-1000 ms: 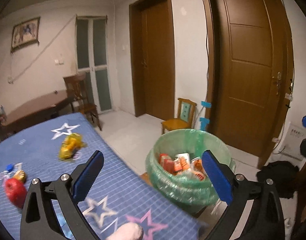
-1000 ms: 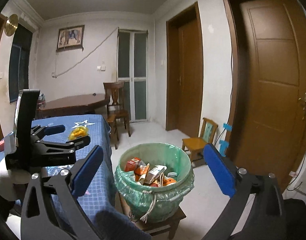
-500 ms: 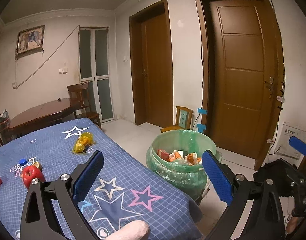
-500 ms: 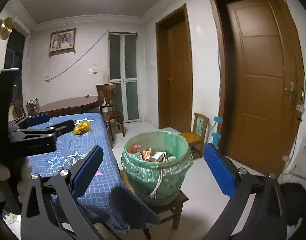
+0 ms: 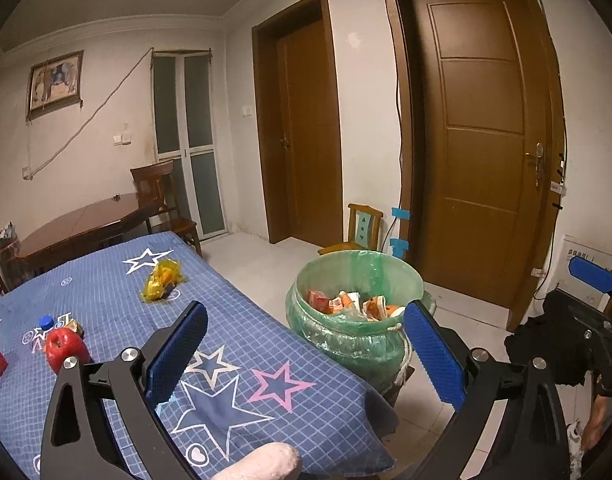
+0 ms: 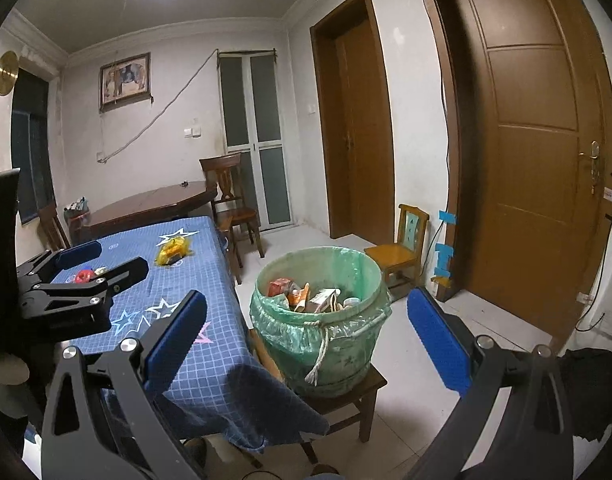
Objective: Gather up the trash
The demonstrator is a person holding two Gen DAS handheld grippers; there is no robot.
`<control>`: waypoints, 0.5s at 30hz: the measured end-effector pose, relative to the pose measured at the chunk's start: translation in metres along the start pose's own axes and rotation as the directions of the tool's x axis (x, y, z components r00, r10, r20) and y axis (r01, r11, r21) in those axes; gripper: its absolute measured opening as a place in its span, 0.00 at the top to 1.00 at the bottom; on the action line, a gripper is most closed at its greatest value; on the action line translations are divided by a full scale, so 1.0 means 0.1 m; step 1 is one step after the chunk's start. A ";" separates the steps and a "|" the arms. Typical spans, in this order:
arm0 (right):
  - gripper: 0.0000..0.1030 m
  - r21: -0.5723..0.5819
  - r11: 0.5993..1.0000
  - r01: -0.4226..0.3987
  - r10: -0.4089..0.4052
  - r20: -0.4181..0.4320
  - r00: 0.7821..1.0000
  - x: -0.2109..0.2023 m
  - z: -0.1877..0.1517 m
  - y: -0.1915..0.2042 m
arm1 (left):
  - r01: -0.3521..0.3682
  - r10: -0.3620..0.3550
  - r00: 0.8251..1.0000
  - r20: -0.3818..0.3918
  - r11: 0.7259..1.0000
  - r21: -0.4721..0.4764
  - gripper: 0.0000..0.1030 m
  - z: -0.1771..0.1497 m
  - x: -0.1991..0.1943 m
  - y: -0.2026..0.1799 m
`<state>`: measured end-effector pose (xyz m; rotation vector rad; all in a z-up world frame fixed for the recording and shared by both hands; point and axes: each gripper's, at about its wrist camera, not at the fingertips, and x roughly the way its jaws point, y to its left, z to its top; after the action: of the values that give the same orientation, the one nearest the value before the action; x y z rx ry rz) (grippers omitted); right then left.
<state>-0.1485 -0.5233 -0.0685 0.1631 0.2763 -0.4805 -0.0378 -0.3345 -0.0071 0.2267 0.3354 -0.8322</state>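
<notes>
Left claw (image 5: pixel 301 350): in its own view we see both blue pads spread wide with nothing between them, held above the near end of the counter (image 5: pixel 241 344), which is covered by a blue checked cloth with stars. On the counter we note a yellow wrapper (image 5: pixel 161 280) near the far end and a red apple (image 5: pixel 63 348) beside a small bottle (image 5: pixel 46 322) at left. Just beside the counter's right edge stands the bin (image 5: pixel 354 320), lined with a green bag and part filled with cartons.

Right claw (image 6: pixel 306 330): in its own view we see it equally wide apart and empty, facing the bin (image 6: pixel 320 320), which rests on a low stool (image 6: pixel 346 396). The yellow wrapper (image 6: pixel 173 251) lies on the counter (image 6: pixel 209 280) beyond.
</notes>
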 end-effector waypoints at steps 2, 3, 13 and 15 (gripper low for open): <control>0.06 -0.002 1.000 -0.003 0.003 0.003 1.000 -0.02 -0.01 0.01 | 0.003 -0.003 1.000 -0.002 1.000 -0.005 0.05 0.02 0.02 0.01; 0.06 -0.004 1.000 -0.004 0.004 0.004 1.000 -0.03 -0.02 0.02 | -0.004 0.004 1.000 -0.001 1.000 0.001 0.05 0.02 0.04 0.00; 0.06 -0.003 1.000 0.007 -0.007 0.023 1.000 -0.05 0.01 0.01 | -0.018 0.018 1.000 0.001 1.000 0.021 0.05 0.00 0.07 -0.02; 0.06 -0.001 1.000 0.010 -0.010 0.023 1.000 -0.04 0.02 -0.01 | -0.019 0.019 1.000 0.001 1.000 0.022 0.05 -0.02 0.07 -0.02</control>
<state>-0.1522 -0.5227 -0.0652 0.1553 0.2551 -0.4918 -0.0354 -0.3407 -0.0115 0.2503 0.3233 -0.8172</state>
